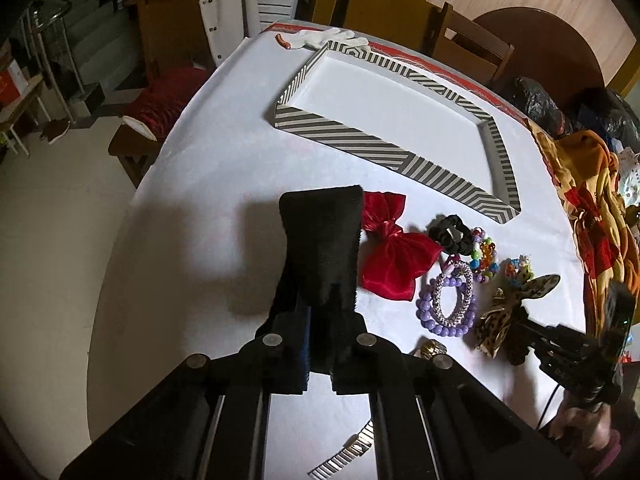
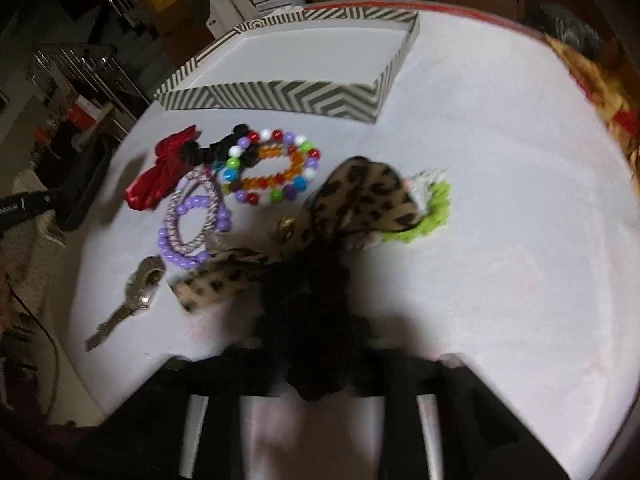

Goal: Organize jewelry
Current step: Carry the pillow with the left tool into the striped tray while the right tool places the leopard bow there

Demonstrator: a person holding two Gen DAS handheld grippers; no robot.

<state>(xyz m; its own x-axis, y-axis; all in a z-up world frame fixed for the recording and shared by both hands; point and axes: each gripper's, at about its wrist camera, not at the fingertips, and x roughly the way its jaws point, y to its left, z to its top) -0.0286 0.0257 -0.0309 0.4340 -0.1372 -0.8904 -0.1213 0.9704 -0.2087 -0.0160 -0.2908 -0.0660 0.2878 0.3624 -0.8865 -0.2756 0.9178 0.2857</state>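
My left gripper (image 1: 320,320) is shut on a flat black velvet piece (image 1: 320,240) that stands up above the white tablecloth, left of a red bow (image 1: 392,256). In the right wrist view my right gripper (image 2: 308,304) is shut on a leopard-print bow (image 2: 360,200); its fingers are hidden under the bow's dark fuzzy part. The same gripper (image 1: 524,332) shows at the right of the left wrist view. On the cloth lie a black scrunchie (image 1: 450,234), a multicoloured bead bracelet (image 2: 272,168), purple bead bracelets (image 2: 192,220) and a metal watch (image 2: 136,292). A striped tray (image 1: 360,140) sits behind them with nothing in it.
A green frilly piece (image 2: 432,208) lies just beyond the leopard bow. A white glove (image 1: 332,36) rests at the table's far edge. A heap of patterned cloth (image 1: 592,200) borders the right side. A chair with a red cushion (image 1: 164,100) stands past the left edge.
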